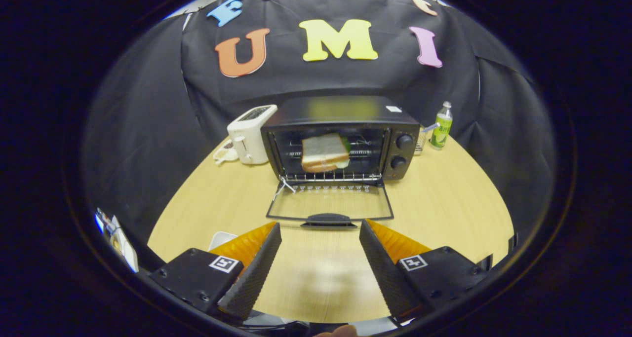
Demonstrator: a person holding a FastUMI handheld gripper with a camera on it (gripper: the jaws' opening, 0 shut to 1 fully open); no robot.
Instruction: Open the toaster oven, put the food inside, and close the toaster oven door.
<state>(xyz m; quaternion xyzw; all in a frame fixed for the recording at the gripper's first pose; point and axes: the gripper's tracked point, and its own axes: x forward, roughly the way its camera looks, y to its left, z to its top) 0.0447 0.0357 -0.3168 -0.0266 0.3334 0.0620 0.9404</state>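
A black toaster oven (340, 134) stands at the back of the wooden table (444, 213). Its glass door (330, 204) hangs folded down flat toward me, handle (328, 220) at the near edge. A sandwich (324, 152) of white bread lies on the wire rack inside the oven. My gripper (320, 231) is open, nothing between its orange-and-black fingers (256, 258). The fingertips hover just short of the door handle, one on each side of it.
A white pop-up toaster (249, 133) stands left of the oven with a small white dish (224, 153) beside it. A green bottle (441, 126) and a glass (420, 138) stand to the oven's right. A white object (219, 238) peeks out by the left finger.
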